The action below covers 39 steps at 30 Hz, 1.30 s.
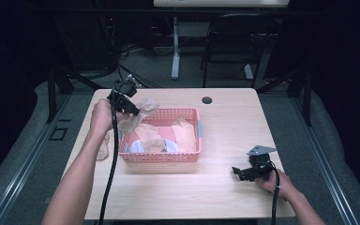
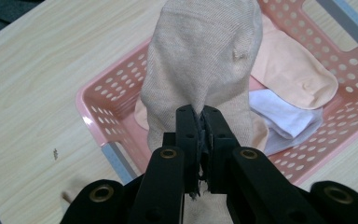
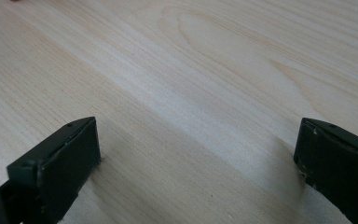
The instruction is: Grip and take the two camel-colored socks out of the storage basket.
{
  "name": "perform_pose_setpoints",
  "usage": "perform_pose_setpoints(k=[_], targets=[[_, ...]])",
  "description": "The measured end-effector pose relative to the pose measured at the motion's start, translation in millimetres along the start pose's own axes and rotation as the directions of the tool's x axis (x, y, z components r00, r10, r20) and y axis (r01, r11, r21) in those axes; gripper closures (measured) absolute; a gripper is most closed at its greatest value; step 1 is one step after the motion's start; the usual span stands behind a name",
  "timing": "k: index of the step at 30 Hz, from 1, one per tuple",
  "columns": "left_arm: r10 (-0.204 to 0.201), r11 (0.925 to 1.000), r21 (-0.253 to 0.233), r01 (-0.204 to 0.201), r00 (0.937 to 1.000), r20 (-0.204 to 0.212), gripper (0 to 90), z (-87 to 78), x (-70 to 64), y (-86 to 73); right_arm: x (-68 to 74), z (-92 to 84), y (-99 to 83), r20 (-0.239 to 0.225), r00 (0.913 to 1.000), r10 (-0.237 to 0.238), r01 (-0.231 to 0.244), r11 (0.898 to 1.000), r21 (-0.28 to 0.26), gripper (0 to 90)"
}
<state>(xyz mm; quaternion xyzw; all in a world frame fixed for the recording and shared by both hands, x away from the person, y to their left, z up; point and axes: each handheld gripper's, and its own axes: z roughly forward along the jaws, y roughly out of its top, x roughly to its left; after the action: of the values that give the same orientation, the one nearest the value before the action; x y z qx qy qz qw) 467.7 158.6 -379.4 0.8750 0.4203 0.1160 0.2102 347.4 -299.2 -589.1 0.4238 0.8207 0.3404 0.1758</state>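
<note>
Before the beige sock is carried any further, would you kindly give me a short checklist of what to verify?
1. Left hand-held gripper shut on the beige sock: ok, the fabric is pinched between the closed jaws.
2. Sock lifted out of the pink basket: ok, though its lower end hangs at the basket's left rim.
3. Nothing else lifted along with it: cannot tell; the sock hides what lies beneath.
4. Peach sock and white cloth lying in the basket: ok.
5. Right hand-held gripper out of the way: ok, open, low over bare table.
</note>
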Motion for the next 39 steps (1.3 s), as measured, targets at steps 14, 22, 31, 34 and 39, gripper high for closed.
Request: perform_pose_setpoints(k=[14,22,31,34,39], targets=[[-0.033,0.9990,-0.033,0.032,0.9985,-0.044,86.6,-35.3,19.8,-14.7,-0.1,-0.1,0.0,0.007,1.0000,-0.003,0.003,1.000,0.004,0.0],[-0.077,0.9959,-0.053,0.073,0.9946,-0.069,86.6,-54.1,38.0,-32.8,0.6,-0.1,-0.4,0.008,1.0000,0.003,-0.003,1.000,-0.001,0.0],[-0.134,0.9902,-0.052,0.130,0.9859,-0.100,86.5,-69.4,61.3,-62.9,0.7,0.1,-0.4,0.004,1.0000,0.007,-0.007,1.000,-0.005,0.0],[-0.150,0.9882,-0.046,0.146,0.9828,-0.107,86.5,-70.4,67.6,-71.0,0.7,0.1,-0.4,0.004,1.0000,0.007,-0.007,1.000,-0.004,0.0],[-0.179,0.9837,-0.033,0.177,0.9766,-0.119,86.5,-70.2,78.5,-83.7,0.7,0.1,-0.4,0.004,1.0000,0.007,-0.007,1.000,-0.005,0.0]])
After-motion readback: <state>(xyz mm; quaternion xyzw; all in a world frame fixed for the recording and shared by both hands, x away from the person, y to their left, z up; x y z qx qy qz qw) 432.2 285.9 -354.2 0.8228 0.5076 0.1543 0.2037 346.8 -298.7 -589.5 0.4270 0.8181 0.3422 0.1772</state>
